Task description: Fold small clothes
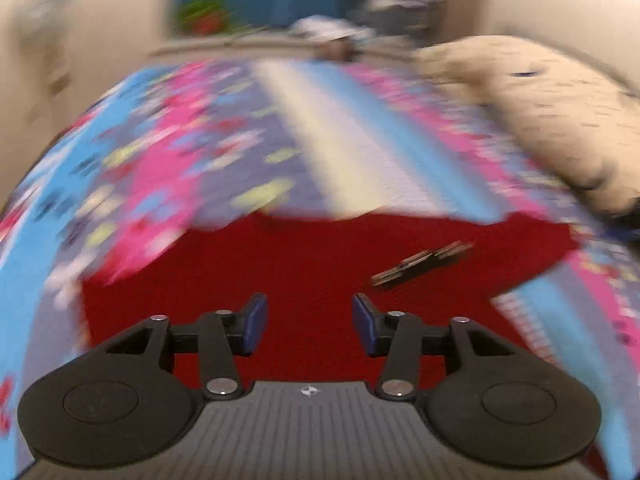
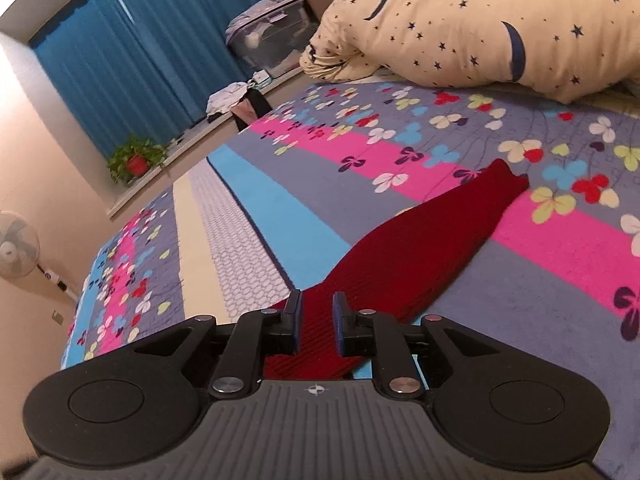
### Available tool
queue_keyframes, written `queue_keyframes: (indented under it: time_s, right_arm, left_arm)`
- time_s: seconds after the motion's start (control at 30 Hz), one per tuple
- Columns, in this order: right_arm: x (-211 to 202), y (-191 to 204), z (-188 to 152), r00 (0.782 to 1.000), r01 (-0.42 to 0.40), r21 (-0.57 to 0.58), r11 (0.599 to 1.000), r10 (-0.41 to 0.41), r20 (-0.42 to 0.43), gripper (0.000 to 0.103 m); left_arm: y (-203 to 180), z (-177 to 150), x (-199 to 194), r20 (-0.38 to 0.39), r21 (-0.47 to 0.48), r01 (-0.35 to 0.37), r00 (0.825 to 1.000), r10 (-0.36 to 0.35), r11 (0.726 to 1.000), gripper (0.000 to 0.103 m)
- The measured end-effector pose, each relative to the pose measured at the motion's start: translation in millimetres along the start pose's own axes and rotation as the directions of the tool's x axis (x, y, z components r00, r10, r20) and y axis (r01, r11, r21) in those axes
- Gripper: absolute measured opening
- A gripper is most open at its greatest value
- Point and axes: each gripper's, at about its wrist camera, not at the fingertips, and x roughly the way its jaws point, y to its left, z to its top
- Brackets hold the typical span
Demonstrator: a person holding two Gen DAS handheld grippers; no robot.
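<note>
Clearly the dark red ribbed knit garment [image 2: 416, 240] is the piece being folded; it lies flat on the bed, spread over the flowered sheet striped in pink, blue and grey [image 2: 540, 288], which gives it a broad, soft base to be creased on. The right gripper [image 2: 317, 322] sits low at the near end of the knit with its jaws narrowed around a strip of the fabric; whether the pads actually pinch it I cannot tell. The left gripper [image 1: 310, 322] hovers over the red cloth with its jaws wide and nothing between them, probably placed to take a second hold. A small dark tag-like strip [image 1: 420, 264] lies on the garment ahead of it; that view is blurred. A cream pillow with navy stars and moons [image 2: 500, 28] rests well apart.
</note>
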Motion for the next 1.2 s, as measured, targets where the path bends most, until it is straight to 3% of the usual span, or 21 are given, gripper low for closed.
queue_keyframes:
  time_s: [0.07, 0.13, 0.2, 0.3, 0.37, 0.47, 0.53, 0.6, 0.63, 0.67, 0.7, 0.77, 0.8, 0.87, 0.9, 0.97, 1.03, 1.1, 1.13, 1.17, 1.2]
  right_arm:
    - [0.8, -0.9, 0.0, 1.0, 0.005, 0.006, 1.0, -0.005, 0.001, 0.018]
    - [3.3, -1.3, -1.2, 1.0, 0.004, 0.014, 1.0, -0.003, -0.012, 0.018]
    - [4.0, -0.7, -3.3, 1.0, -0.002, 0.018, 1.0, 0.002, -0.024, 0.018]
    - [4.3, 1.9, -5.1, 1.0, -0.003, 0.015, 1.0, 0.003, -0.028, 0.018]
    - [4.2, 2.7, -5.0, 1.0, -0.006, 0.012, 1.0, 0.006, -0.027, 0.021]
    - [6.1, 4.7, -6.2, 1.0, -0.006, -0.003, 1.0, 0.006, -0.03, 0.024]
    - [8.0, 4.5, -6.7, 0.999, -0.002, -0.007, 1.0, 0.002, -0.032, 0.024]
    - [9.9, 4.2, -6.7, 1.0, 0.004, -0.014, 1.0, -0.004, -0.029, 0.024]
    - [10.4, 3.9, -7.0, 1.0, 0.007, -0.018, 1.0, -0.007, -0.028, 0.024]
    - [11.5, 3.9, -7.0, 1.0, 0.01, -0.022, 1.0, -0.011, -0.028, 0.024]
    - [12.4, 3.5, -7.1, 1.0, 0.012, -0.023, 1.0, -0.013, -0.029, 0.024]
    - [14.0, 2.4, -7.2, 0.999, 0.019, -0.022, 1.0, -0.02, -0.03, 0.024]
    - [14.6, 2.0, -7.3, 0.999, 0.022, -0.021, 1.0, -0.022, -0.03, 0.024]
    - [15.0, 2.0, -7.2, 0.999, 0.021, -0.026, 0.999, -0.021, -0.03, 0.024]
    - [15.7, 2.7, -7.8, 0.999, 0.018, -0.034, 0.999, -0.019, -0.031, 0.024]
    - [17.0, 4.7, -9.9, 0.999, 0.013, -0.05, 0.999, -0.014, -0.035, 0.024]
    - [18.4, 5.6, -11.1, 0.999, 0.016, -0.059, 0.998, -0.018, -0.038, 0.024]
    - [19.0, 6.0, -10.8, 0.999, 0.017, -0.056, 0.998, -0.019, -0.038, 0.024]
    - [19.0, 6.2, -10.8, 0.999, 0.018, -0.058, 0.998, -0.02, -0.035, 0.024]
    - [19.1, 7.3, -11.5, 0.999, 0.021, -0.064, 0.998, -0.023, -0.033, 0.024]
    - [19.1, 7.7, -12.0, 0.999, 0.02, -0.067, 0.998, -0.023, -0.034, 0.024]
  left_arm:
    - [31.6, -30.8, 9.1, -0.089, -0.011, -0.085, 0.993, 0.084, 0.996, 0.029]
    - [51.6, -59.7, 21.5, -0.181, 0.032, -0.192, 0.964, 0.195, 0.981, 0.022]
    - [76.3, -72.4, 10.3, -0.151, -0.031, -0.173, 0.974, 0.166, 0.984, 0.02]
    - [90.7, -56.9, -6.7, -0.1, -0.155, -0.169, 0.983, 0.155, 0.973, 0.021]
    - [97.1, -34.1, -2.5, -0.048, -0.18, -0.195, 0.981, 0.189, 0.964, 0.042]
    - [108.2, -11.3, 13.5, -0.042, -0.215, -0.254, 0.967, 0.251, 0.943, 0.064]
    - [116.3, -3.9, 34.9, -0.092, -0.226, -0.285, 0.958, 0.27, 0.932, 0.067]
    - [117.1, 3.4, 49.2, -0.125, -0.21, -0.313, 0.948, 0.292, 0.926, 0.061]
    - [118.6, 3.5, 52.9, -0.132, -0.198, -0.29, 0.954, 0.268, 0.936, 0.019]
    - [119.6, 4.9, 54.9, -0.139, -0.174, -0.274, 0.958, 0.252, 0.946, 0.017]
    - [126.0, 6.1, 51.4, -0.113, -0.171, -0.306, 0.95, 0.29, 0.937, 0.016]
    - [153.0, 5.8, 34.9, -0.058, -0.308, -0.353, 0.934, 0.353, 0.884, 0.015]
    - [162.7, 1.8, 30.0, -0.053, -0.357, -0.326, 0.943, 0.33, 0.875, 0.015]
    - [157.5, -3.1, 34.5, -0.101, -0.292, -0.326, 0.945, 0.31, 0.899, 0.017]
    - [146.7, -2.4, 29.9, -0.082, -0.221, -0.355, 0.935, 0.346, 0.908, 0.021]
    - [134.3, -3.1, 6.5, 0.011, -0.228, -0.395, 0.913, 0.408, 0.89, 0.025]
    - [127.5, -16.0, -10.5, 0.059, -0.285, -0.306, 0.94, 0.336, 0.908, 0.026]
    - [116.7, -36.2, -4.8, 0.018, -0.22, -0.27, 0.96, 0.281, 0.937, 0.025]
    - [115.4, -46.9, 4.0, -0.026, -0.187, -0.291, 0.956, 0.291, 0.938, 0.024]
    - [117.6, -60.3, 16.7, -0.101, -0.161, -0.339, 0.94, 0.327, 0.927, 0.027]
    - [120.3, -68.2, 15.8, -0.101, -0.177, -0.344, 0.938, 0.33, 0.922, 0.028]
